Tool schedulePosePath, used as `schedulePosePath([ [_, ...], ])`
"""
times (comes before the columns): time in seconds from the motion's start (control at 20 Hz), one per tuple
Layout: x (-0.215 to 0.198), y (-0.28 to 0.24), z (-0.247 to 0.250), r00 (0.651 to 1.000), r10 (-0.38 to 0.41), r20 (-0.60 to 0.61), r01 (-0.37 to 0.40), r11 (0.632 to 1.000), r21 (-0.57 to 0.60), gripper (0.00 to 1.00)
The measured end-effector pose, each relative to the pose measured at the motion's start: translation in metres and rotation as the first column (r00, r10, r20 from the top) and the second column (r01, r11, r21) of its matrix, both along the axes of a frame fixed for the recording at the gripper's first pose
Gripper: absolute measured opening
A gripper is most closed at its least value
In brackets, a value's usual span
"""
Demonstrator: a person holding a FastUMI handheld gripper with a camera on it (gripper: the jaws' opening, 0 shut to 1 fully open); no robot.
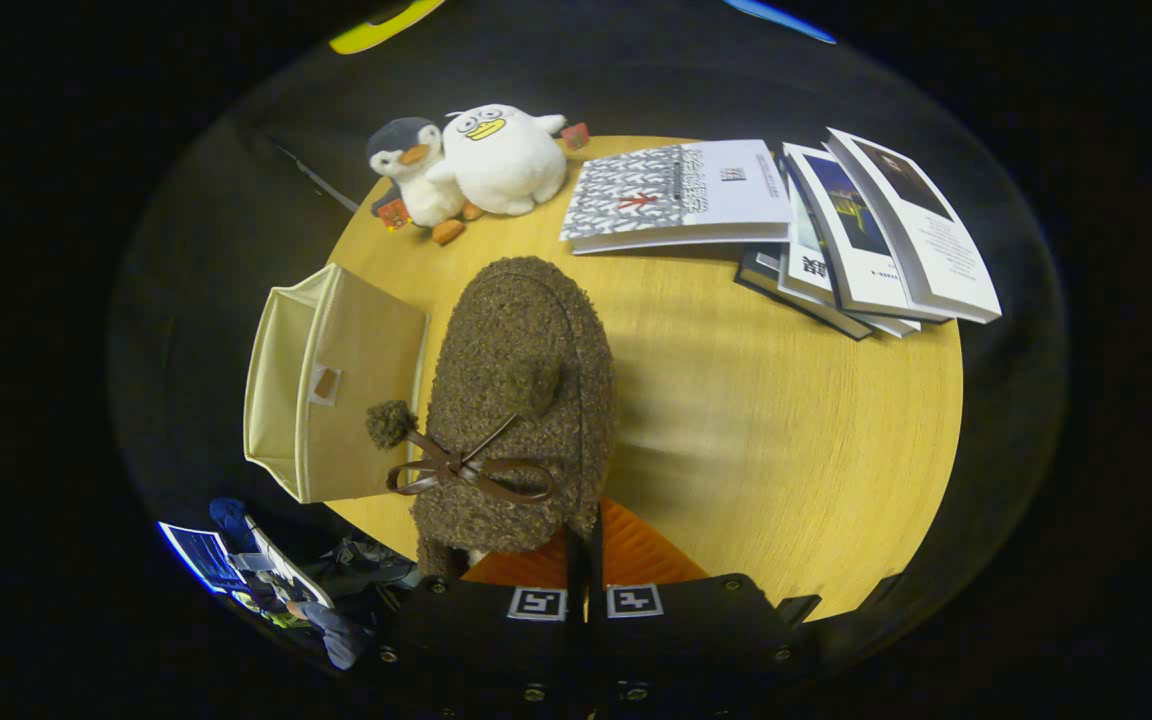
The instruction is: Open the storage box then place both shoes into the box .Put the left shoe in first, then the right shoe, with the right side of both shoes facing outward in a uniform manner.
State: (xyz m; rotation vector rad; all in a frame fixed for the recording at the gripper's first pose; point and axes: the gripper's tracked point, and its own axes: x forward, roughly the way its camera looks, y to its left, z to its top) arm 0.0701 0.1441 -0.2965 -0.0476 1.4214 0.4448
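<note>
A brown fuzzy shoe (521,400) with a leather bow and pom-poms hangs above the round wooden table (786,450), toe pointing away from me. My gripper (584,560) is shut on the shoe's heel rim, the fingers pressed close together around it. The beige fabric storage box (331,385) stands just left of the shoe, near the table's left edge, its lid side turned toward the shoe. An orange surface shows under the shoe's heel, right by my fingers; I cannot tell what it is.
Two plush penguins (476,165) sit at the far edge of the table. A spread of books (786,225) lies at the far right. A person with a screen (266,575) is below the table edge, left of my fingers.
</note>
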Motion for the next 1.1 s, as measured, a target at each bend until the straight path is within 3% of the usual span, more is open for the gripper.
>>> schedulePosePath([
  [0.65,0.019,0.187,0.049,0.975,0.211,0.069,-0.217,0.972,0.088,0.01],
  [0.9,0.014,0.270,0.034,0.963,0.262,0.066,-0.267,0.959,0.093,0.01],
  [1.1,0.011,0.307,0.004,0.949,0.309,0.064,-0.311,0.950,0.025,0.01],
])
